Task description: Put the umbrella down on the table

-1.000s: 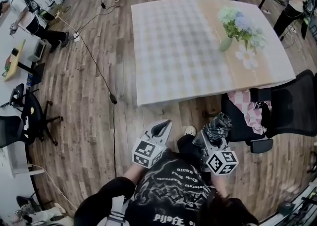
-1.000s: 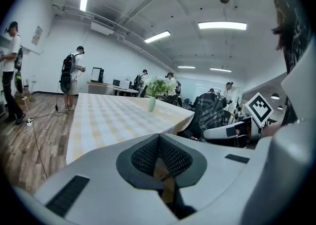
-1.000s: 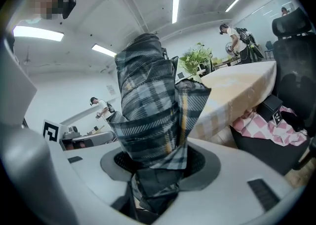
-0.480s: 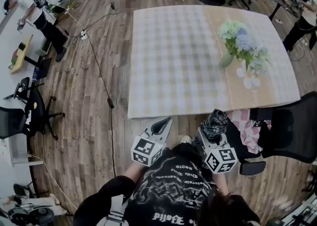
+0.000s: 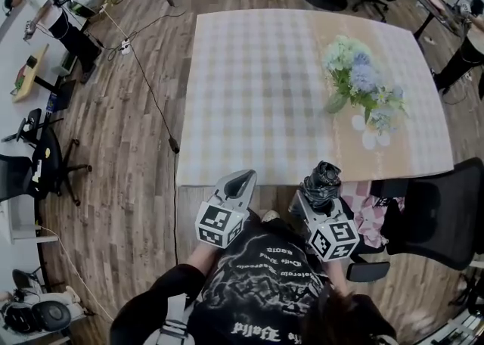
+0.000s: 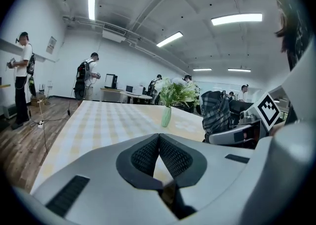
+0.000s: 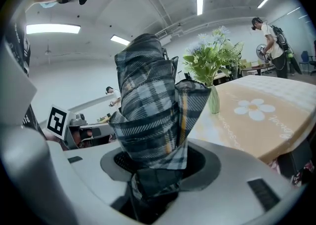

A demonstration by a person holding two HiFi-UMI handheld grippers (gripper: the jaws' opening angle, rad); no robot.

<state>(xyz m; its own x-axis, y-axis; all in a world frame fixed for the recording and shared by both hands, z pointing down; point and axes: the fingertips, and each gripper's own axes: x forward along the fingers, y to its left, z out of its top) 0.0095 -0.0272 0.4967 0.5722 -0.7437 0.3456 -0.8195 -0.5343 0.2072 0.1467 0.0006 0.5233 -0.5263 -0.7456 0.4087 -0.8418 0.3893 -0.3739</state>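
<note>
A folded dark plaid umbrella [image 5: 324, 182] [image 7: 153, 110] stands upright in my right gripper [image 5: 319, 194], whose jaws are shut on its lower part, just off the near edge of the table [image 5: 257, 86]. In the left gripper view the same umbrella [image 6: 217, 110] shows at the right. My left gripper [image 5: 240, 181] [image 6: 159, 137] is beside it to the left, at the table's near edge, with its fingertips touching and nothing between them. The table carries a pale checked cloth with a tan flowered part on the right.
A green vase of flowers [image 5: 355, 82] [image 7: 211, 66] stands on the table's right half. A black office chair [image 5: 435, 215] with a pink checked cloth [image 5: 372, 211] is at the right of me. Cables [image 5: 147, 101] run over the wooden floor at the left. People stand at the room's edges.
The table's near edge has come closer to both grippers, which now reach it. The umbrella stays upright in the right gripper.
</note>
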